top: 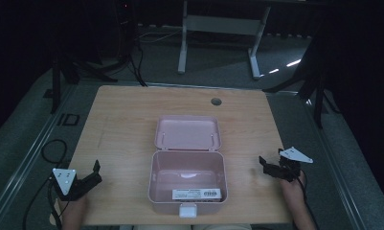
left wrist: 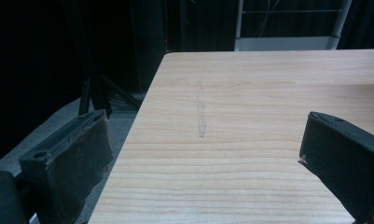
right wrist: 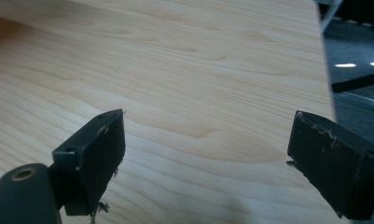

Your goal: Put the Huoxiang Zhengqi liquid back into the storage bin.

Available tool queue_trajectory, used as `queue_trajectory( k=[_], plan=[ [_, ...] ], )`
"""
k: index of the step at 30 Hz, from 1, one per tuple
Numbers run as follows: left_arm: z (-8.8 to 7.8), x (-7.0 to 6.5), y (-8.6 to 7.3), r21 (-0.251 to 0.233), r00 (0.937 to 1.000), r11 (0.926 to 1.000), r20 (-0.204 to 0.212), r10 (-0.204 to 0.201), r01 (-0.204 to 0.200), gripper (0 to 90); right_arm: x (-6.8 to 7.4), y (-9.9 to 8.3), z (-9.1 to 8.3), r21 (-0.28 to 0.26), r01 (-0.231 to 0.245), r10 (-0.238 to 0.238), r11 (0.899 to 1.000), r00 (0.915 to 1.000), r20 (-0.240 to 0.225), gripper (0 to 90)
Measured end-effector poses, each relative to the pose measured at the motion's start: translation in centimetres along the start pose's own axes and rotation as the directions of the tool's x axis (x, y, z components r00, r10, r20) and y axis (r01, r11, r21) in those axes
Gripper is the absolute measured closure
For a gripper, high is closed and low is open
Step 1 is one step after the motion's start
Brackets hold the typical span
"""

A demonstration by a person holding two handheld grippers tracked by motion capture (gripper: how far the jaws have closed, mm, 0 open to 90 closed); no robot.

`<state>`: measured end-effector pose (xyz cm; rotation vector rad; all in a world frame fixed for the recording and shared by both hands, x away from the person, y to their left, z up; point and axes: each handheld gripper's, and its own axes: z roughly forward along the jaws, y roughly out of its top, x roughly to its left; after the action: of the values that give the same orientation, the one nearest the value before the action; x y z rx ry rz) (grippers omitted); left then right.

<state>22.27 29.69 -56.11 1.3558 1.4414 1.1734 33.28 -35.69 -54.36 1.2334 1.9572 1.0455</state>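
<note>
A pink plastic box (top: pixel 166 168) stands open at the middle of the wooden table (top: pixel 127 120), near the front edge. Its lid (top: pixel 188 132) lies folded back behind it. A white label (top: pixel 197 194) lies inside by the front wall, and a white latch (top: pixel 188 211) hangs at the front. My left gripper (top: pixel 97 172) rests open at the table's front left corner, well apart from the box, with nothing between its jaws (left wrist: pixel 205 128). My right gripper (top: pixel 264 166) stands open to the right of the box, over bare wood (right wrist: pixel 208 128).
A round cable hole (top: pixel 216 101) sits near the table's far edge. Behind the table stands a white desk frame (top: pixel 218 26). Dark stand legs (top: pixel 60 72) and cables (top: pixel 53 148) lie on the grey floor at the left. More stand legs (top: pixel 314 86) are at the right.
</note>
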Motion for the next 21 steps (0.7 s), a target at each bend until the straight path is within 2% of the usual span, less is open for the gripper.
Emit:
queue_trajectory(
  k=[7, 12, 16, 17, 21],
  plan=[
    [0.0, 0.0, 0.0, -0.001, 1.0, 1.0, 0.0, -0.001, 0.001, 2.3, -0.9, -0.7, -1.1, -0.014, -0.046, 0.046, 0.999, 0.9983, 0.035, 10.8],
    [0.0, 0.0, 0.0, -0.001, 1.0, 1.0, 0.0, -0.001, 0.001, 2.3, -0.7, -1.0, -1.7, -0.015, -0.029, 0.029, 0.999, 0.9975, 0.064, 10.8],
    [0.0, 0.0, 0.0, -0.001, 1.0, 1.0, 0.001, -0.001, 0.001, 2.3, -0.6, -1.1, -1.9, -0.021, -0.032, 0.033, 0.999, 0.9973, 0.066, 10.8],
    [0.0, 0.0, 0.0, -0.001, 1.0, 1.0, 0.002, -0.001, 0.001, 2.3, -0.6, -1.3, -2.0, -0.03, -0.035, 0.037, 0.999, 0.9958, 0.084, 10.9],
    [0.0, 0.0, 0.0, -0.001, 1.0, 1.0, 0.002, -0.002, 0.002, 2.3, -0.7, -1.4, -2.5, -0.052, -0.052, 0.057, 0.997, 0.9938, 0.095, 10.8]
  ],
)
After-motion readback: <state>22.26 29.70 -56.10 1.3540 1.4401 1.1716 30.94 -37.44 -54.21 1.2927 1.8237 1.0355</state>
